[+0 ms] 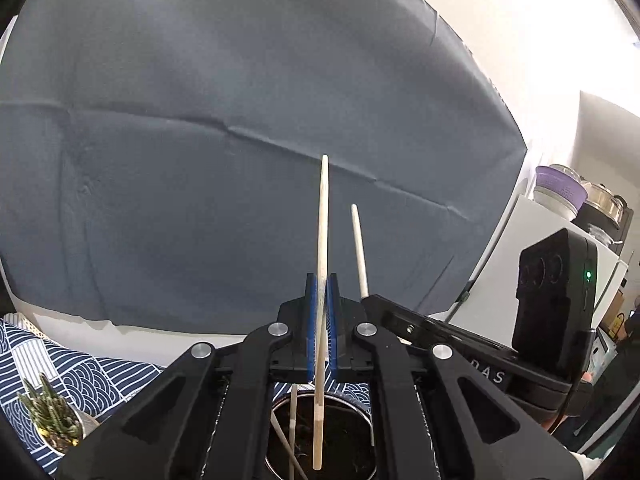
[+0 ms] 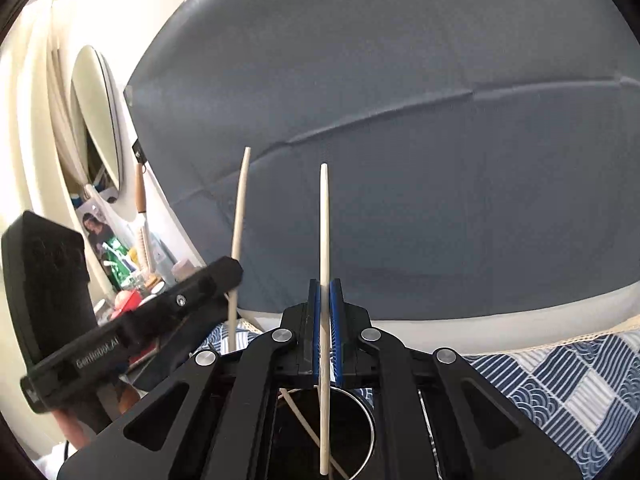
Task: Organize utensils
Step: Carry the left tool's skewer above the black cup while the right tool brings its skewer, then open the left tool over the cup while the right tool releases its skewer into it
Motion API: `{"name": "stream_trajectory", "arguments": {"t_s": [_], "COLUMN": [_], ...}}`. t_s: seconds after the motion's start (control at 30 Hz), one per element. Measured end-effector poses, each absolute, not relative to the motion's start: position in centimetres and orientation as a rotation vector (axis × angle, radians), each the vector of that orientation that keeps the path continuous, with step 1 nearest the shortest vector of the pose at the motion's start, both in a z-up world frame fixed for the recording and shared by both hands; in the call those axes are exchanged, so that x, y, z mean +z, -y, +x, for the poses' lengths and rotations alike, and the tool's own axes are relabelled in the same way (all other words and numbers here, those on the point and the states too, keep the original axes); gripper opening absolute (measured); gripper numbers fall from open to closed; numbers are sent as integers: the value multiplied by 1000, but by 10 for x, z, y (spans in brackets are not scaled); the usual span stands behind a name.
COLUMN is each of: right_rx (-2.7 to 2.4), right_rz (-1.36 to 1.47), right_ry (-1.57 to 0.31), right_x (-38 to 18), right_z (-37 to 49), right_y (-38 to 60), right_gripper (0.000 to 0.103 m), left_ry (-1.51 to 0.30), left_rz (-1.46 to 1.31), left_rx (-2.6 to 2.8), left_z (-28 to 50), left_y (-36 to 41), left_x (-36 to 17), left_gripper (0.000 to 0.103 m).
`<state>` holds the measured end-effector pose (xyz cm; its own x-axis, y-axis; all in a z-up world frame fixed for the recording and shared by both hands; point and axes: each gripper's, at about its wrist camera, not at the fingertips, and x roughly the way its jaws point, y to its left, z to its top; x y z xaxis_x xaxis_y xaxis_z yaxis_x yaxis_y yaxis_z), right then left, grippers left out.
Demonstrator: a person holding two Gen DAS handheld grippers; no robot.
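Observation:
My left gripper (image 1: pixel 322 284) is shut on a pale wooden chopstick (image 1: pixel 323 216) that stands upright, its lower end inside a round dark utensil cup (image 1: pixel 352 436) just below the jaws. My right gripper (image 2: pixel 325 286) is shut on a second chopstick (image 2: pixel 324 224), also upright, its lower end over the same cup (image 2: pixel 356 432). Each gripper shows in the other's view: the right gripper (image 1: pixel 370 300) at right with its chopstick (image 1: pixel 359 248), the left gripper (image 2: pixel 234 272) at left with its chopstick (image 2: pixel 239 208). More pale sticks (image 1: pixel 292 428) lie inside the cup.
A grey-blue backdrop sheet (image 1: pixel 240 120) hangs behind. A blue-and-white patterned cloth (image 2: pixel 560 376) covers the table. A small potted cactus (image 1: pixel 52 420) stands at lower left. Kitchenware on a white appliance (image 1: pixel 568 196) is at far right; a mirror (image 2: pixel 96 120) and clutter at far left.

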<state>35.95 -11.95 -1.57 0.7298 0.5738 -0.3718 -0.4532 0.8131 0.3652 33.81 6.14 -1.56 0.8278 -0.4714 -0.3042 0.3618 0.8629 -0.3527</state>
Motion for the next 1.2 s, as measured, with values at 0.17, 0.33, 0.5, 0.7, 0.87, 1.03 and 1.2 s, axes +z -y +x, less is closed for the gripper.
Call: {"name": "stream_trajectory", "arguments": {"t_s": [0.17, 0.33, 0.5, 0.7, 0.87, 1.03, 1.2], "right_rx": [547, 518, 518, 491, 494, 484, 454], "right_rz": [296, 261, 181, 120, 89, 69, 48], "right_ry": [-504, -549, -589, -637, -663, -677, -654], "right_x": [-34, -46, -57, -68, -72, -66, -52], "right_z": [359, 358, 343, 329, 319, 310, 300], "right_y": [123, 120, 112, 113, 115, 118, 126], "right_gripper": [5, 5, 5, 5, 5, 9, 36], "left_ry": [-406, -425, -464, -506, -529, -553, -560], "left_rz": [-288, -310, -280, -242, -189, -166, -125], "left_rx": [-464, -476, -473, -451, -430, -420, -408], "left_z": [338, 338, 328, 314, 301, 290, 280], "left_y": [-62, -61, -55, -60, -62, -63, -65], "left_x": [-36, -61, -80, -80, -79, -75, -69], "left_gripper": [5, 5, 5, 5, 5, 11, 36]}}
